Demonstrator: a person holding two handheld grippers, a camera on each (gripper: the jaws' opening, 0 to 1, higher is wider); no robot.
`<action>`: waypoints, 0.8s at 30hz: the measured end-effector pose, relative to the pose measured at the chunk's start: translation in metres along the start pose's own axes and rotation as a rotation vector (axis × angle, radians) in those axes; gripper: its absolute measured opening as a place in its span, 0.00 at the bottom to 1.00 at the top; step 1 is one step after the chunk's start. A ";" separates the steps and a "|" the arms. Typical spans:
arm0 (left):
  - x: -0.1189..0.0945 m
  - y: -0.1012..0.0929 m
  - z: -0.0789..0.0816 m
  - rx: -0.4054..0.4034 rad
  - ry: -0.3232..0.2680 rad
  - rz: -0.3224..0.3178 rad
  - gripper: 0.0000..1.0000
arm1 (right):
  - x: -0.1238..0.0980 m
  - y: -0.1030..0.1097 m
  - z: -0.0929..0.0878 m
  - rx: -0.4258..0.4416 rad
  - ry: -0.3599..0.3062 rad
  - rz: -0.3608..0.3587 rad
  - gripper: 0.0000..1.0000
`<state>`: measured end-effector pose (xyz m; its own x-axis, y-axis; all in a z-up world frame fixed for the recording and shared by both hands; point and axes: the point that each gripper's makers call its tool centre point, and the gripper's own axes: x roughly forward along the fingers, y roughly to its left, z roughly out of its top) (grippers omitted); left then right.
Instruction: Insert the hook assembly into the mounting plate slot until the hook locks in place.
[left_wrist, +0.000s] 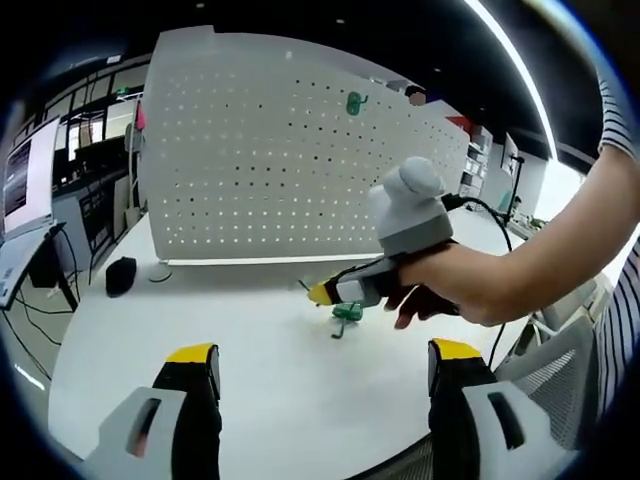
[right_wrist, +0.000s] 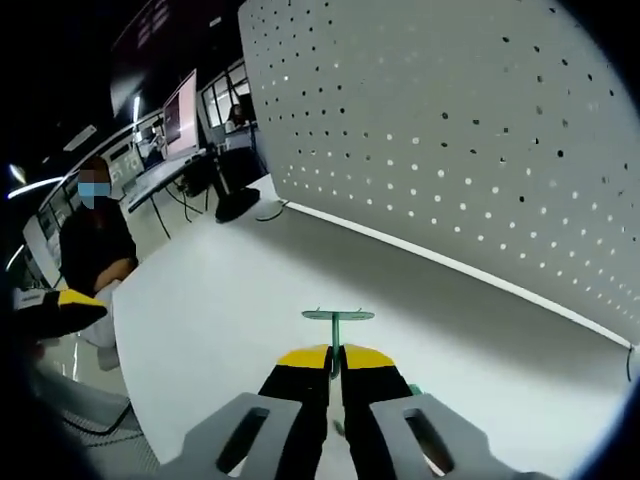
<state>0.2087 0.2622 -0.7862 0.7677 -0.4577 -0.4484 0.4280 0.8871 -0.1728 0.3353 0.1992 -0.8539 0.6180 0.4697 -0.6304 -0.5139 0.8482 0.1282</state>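
**Hook in grasp at bench level; carry to pegboard not yet begun**

The right gripper (right_wrist: 336, 362) has its jaws closed on the stem of a green hook (right_wrist: 337, 318), whose crossbar projects just past the yellow jaw tips. In the left gripper view the same gripper (left_wrist: 322, 293) sits low over the white bench (left_wrist: 250, 340), held in a person's hand (left_wrist: 450, 290), with a green hook (left_wrist: 347, 313) on the bench surface directly beneath it. Whether the hook has cleared the bench cannot be told.

The left gripper (left_wrist: 325, 365) hangs back near the bench edge, jaws apart and holding nothing.

The white pegboard (left_wrist: 300, 160), serving as the mounting plate, stands upright at the far side of the bench, well apart from the held hook. A second green hook (left_wrist: 355, 101) is already seated high on its face.

Assessment: the step in hand is the pickup. The next move calls for lifting the hook, carrying it to the pegboard, and aligning its crossbar end with a hole before pressing it in until it locks. Risk: the thin stem may twist between the jaws.
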 end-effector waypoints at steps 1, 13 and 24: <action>0.000 0.000 0.000 0.002 0.000 -0.002 0.88 | -0.002 0.000 0.001 0.001 -0.003 0.001 0.01; -0.004 0.005 0.018 -0.003 -0.023 -0.012 0.89 | -0.034 -0.003 0.011 0.060 -0.038 0.038 0.01; 0.002 0.028 0.037 -0.001 -0.048 -0.003 0.85 | -0.063 -0.002 0.013 0.135 -0.052 0.093 0.01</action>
<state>0.2398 0.2834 -0.7598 0.7881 -0.4631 -0.4054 0.4302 0.8856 -0.1752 0.3050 0.1715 -0.8048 0.6029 0.5569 -0.5712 -0.4883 0.8239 0.2878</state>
